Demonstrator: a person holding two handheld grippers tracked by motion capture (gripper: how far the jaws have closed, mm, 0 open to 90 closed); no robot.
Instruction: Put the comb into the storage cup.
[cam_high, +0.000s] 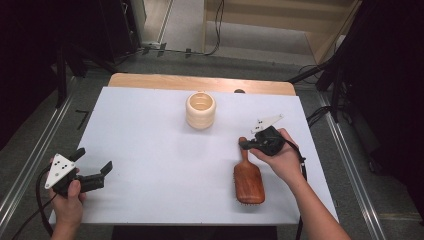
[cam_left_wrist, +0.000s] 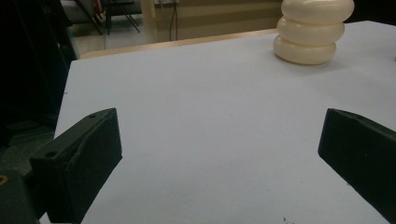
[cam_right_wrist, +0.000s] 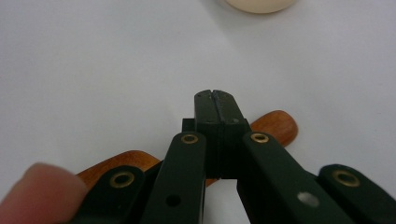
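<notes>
White sheet (cam_high: 150, 150) over a pale wooden table, grey floor and dark stands around it, cables at the far side.

Two grippers, one brush, one cup.

Right gripper (cam_high: 243, 145) (cam_right_wrist: 215, 95): black jaws pressed flat together, only a thin seam between the tips, nothing seen caught between them. Held in the right hand (cam_high: 280, 157), tips directly over the handle end of the brush; in the right gripper view, handle crossing behind the closed jaws. Touching it or just above it: cannot tell.

Reddish-brown wooden paddle hairbrush (cam_high: 249, 182) (cam_right_wrist: 275, 126): lying flat on the right part of the sheet, rounded handle toward the far side, broad rectangular head toward the near edge, glossy back up, a few bristles peeking out at the near end.

Cream ribbed cup of three stacked rings (cam_high: 200, 111) (cam_left_wrist: 310, 32): upright, far middle of the sheet, well apart from the brush.

Left gripper (cam_high: 92, 160) (cam_left_wrist: 219, 140): near left corner, in the left hand (cam_high: 67, 200), jaws spread wide, bare sheet between them, pointed toward the cup.
</notes>
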